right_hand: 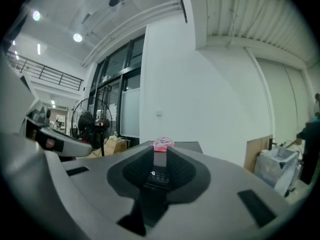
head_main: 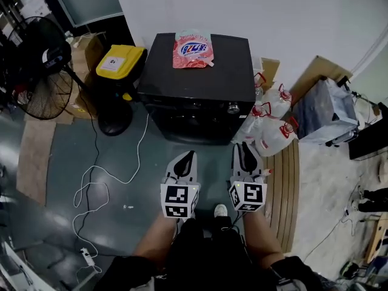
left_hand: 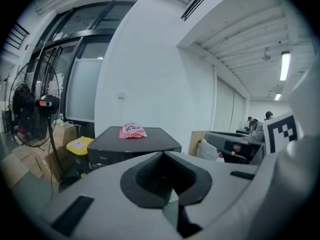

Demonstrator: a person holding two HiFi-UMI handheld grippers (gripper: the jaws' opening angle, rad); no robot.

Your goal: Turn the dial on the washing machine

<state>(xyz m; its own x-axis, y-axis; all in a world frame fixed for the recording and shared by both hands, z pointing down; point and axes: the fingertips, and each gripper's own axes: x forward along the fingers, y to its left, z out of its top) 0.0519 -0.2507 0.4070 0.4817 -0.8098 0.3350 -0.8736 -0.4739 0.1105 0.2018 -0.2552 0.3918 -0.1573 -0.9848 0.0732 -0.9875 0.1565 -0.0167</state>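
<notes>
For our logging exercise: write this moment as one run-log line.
phase: pre-contact | left tongs: shut, empty | right tongs: slightly open, empty | dial: untouched | pink bag: on washing machine

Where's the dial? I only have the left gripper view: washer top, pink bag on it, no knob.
Observer: Head view shows the dial on the front panel of the washing machine, near the panel's right end in the picture.
Operator: Right hand-held gripper at it?
Observer: No. The right hand-held gripper is over the floor in front of the machine, apart from it, roughly in line with the dial.
Operator: Jaws?
Observer: Right gripper view: slightly apart, nothing between them; the machine's front panel shows through the gap.
</notes>
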